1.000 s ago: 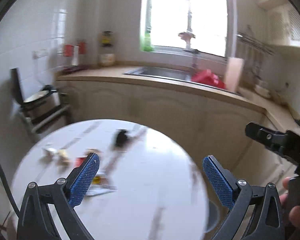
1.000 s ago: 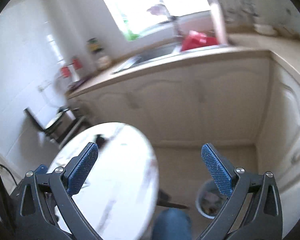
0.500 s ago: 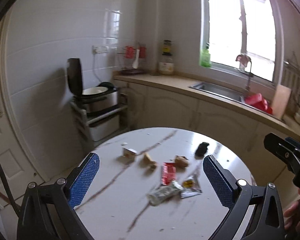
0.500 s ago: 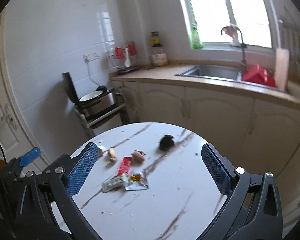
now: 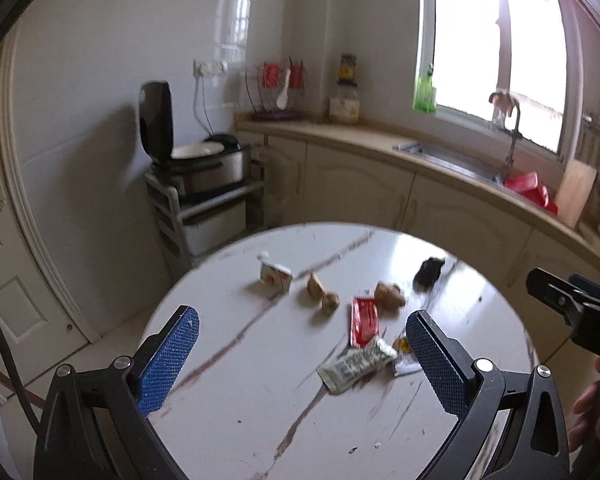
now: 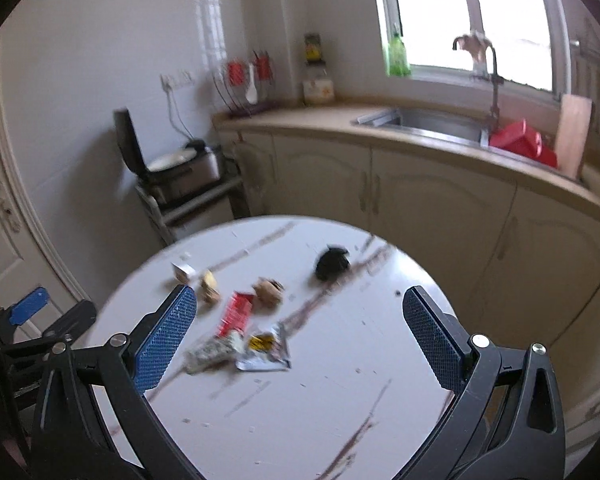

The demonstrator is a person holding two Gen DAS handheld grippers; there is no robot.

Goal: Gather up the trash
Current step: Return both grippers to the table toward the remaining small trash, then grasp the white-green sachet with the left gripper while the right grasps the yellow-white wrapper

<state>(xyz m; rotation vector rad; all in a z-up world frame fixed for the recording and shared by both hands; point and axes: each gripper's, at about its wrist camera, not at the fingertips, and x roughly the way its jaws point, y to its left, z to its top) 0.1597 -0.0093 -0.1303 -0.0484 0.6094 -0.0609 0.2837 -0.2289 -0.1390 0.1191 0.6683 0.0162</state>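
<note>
Both claws, left (image 5: 302, 354) and right (image 6: 298, 338), gape empty; overlapping wrappers (image 5: 356, 366) mid-frame on the worktop (image 5: 260, 420) risk a slipped pinch.

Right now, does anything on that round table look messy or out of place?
Yes. Litter is scattered over the round table: a red wrapper, a silvery packet, a crumpled grey wrapper, a small carton, brownish crumpled bits and a black lump lying apart. Both grippers hover open above it.

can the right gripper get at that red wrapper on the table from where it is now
Probably yes. The right gripper is open and empty, and the red wrapper lies flat on the table with nothing above it.
</note>
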